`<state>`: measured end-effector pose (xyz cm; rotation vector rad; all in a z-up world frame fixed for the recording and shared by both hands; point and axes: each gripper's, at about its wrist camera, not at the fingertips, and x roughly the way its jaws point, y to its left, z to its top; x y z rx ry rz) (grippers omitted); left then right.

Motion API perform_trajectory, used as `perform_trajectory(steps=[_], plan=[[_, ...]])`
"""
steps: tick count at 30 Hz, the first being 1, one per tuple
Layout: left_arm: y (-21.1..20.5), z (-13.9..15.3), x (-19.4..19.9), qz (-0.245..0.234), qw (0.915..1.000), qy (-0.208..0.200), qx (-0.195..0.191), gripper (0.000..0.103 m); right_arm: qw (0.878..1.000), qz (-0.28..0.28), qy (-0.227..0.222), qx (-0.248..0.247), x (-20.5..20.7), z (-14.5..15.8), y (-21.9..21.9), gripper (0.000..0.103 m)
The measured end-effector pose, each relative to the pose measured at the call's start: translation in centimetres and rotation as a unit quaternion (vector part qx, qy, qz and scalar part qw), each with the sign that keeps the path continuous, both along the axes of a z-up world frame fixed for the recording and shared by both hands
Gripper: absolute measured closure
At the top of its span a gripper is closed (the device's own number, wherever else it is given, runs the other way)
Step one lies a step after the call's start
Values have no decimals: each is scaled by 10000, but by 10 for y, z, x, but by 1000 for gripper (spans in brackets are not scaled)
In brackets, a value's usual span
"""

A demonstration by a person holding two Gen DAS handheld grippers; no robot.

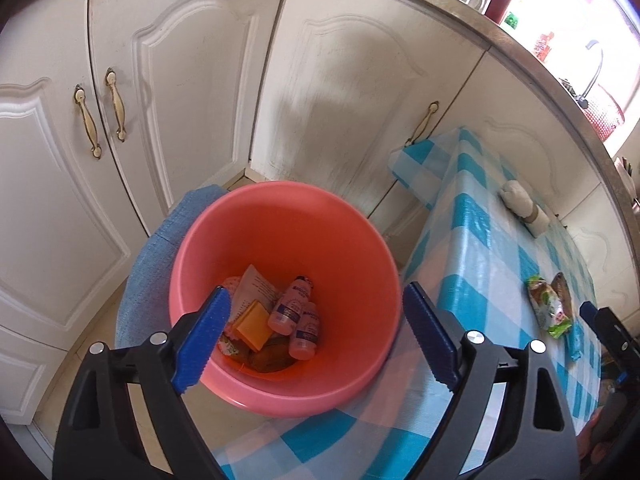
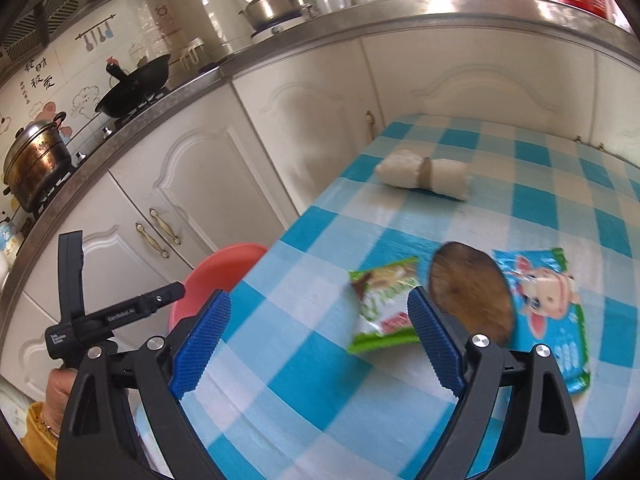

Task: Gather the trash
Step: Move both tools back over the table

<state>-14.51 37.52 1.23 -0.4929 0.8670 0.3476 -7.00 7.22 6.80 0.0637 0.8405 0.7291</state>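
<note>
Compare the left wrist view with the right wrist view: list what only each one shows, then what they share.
Only the left wrist view shows inside the pink plastic bucket: two small pink bottles, an orange card and paper scraps. The open left gripper hangs above it.

Only the right wrist view shows the blue pig-print packet, the black wok and the steel pots on the stove. The open right gripper is empty.

Both show the blue-and-white checked tablecloth, the green snack wrapper, the brown oval piece, the white rolled cloth and the white cabinets.
</note>
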Motion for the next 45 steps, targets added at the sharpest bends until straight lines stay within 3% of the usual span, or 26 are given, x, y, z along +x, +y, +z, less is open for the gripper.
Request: perform_trajectory(steps=[18, 30, 45], plan=[[-81, 21, 4, -990, 9948, -237, -40, 13, 9941, -1037, -64, 304, -15, 1, -102, 14], [-121, 29, 3, -1447, 9889, -316, -81, 13, 9910, -1317, -50, 236, -25, -2, -132, 14], [-161, 31, 12, -1986, 9796, -269, -123, 13, 9868, -1585, 324, -23, -29, -27, -158, 14]])
